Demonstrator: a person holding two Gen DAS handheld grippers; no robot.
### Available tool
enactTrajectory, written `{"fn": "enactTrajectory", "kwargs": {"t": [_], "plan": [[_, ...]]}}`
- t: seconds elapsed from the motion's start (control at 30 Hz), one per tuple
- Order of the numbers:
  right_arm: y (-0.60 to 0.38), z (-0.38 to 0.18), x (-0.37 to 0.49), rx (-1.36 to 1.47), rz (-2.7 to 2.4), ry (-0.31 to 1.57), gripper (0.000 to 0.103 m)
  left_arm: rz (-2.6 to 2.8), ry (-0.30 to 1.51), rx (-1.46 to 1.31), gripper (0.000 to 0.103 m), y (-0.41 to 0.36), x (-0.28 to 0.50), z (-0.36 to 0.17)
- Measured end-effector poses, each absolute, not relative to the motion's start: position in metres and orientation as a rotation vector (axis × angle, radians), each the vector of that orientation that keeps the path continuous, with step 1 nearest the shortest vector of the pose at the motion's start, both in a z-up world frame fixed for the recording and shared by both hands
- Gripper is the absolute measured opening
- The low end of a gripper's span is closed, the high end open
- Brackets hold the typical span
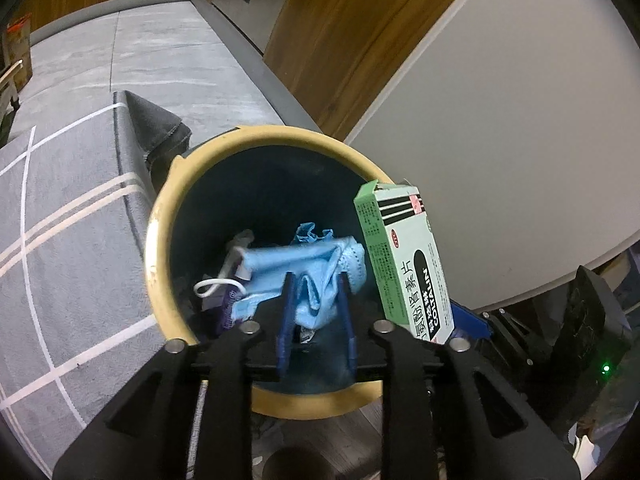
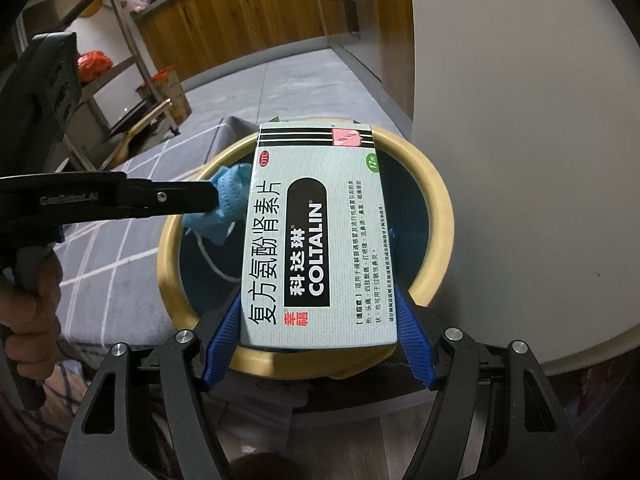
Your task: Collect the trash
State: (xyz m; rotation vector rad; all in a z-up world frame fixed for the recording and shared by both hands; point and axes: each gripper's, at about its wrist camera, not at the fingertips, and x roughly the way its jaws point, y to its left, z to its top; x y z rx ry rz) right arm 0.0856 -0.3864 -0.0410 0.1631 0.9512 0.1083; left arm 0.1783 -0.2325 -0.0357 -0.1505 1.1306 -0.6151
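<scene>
A round bin with a tan rim [image 1: 160,216] and dark inside stands on the floor; it also shows in the right wrist view [image 2: 440,216]. My left gripper [image 1: 316,284] is shut on a crumpled blue face mask [image 1: 308,264] and holds it over the bin's mouth; the mask shows in the right wrist view [image 2: 228,200]. My right gripper [image 2: 320,312] is shut on a green COLTALIN medicine box [image 2: 320,236] above the bin; the box shows in the left wrist view [image 1: 404,260]. Some trash and a white cord [image 1: 212,286] lie in the bin.
A grey rug with white lines [image 1: 68,216] lies left of the bin. A white round table [image 1: 520,140] stands right of it. Wooden cabinets [image 2: 248,12] and a metal shelf rack [image 2: 132,68] stand at the back.
</scene>
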Motion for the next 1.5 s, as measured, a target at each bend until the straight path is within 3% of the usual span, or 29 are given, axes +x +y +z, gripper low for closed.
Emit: {"fn": "enactTrajectory", "kwargs": {"t": [0.07,0.33,0.57,0.7,1.17,1.5], "plan": [[-0.386,-0.041,0.088,0.167,0.111,0.951,0.072,-0.613,1.124,-0.163,0.038,-0.229,0.179,-0.033],[-0.385,-0.041,0.084,0.170,0.124,0.941,0.082,-0.598,1.065,-0.173,0.056,-0.214,0.172,-0.011],[-0.390,-0.027,0.069,0.184,0.121,0.868,0.093,-0.536,0.931,-0.120,0.086,-0.198,0.148,0.021],[-0.397,-0.017,0.054,0.194,0.106,0.821,0.097,-0.488,0.846,-0.057,0.096,-0.196,0.131,0.032],[-0.418,0.013,-0.008,0.175,-0.020,0.606,0.098,-0.378,0.783,0.083,0.097,-0.194,0.089,0.027],[-0.409,0.015,-0.018,0.152,-0.011,0.613,0.098,-0.410,0.792,0.077,0.097,-0.200,0.072,0.019]]}}
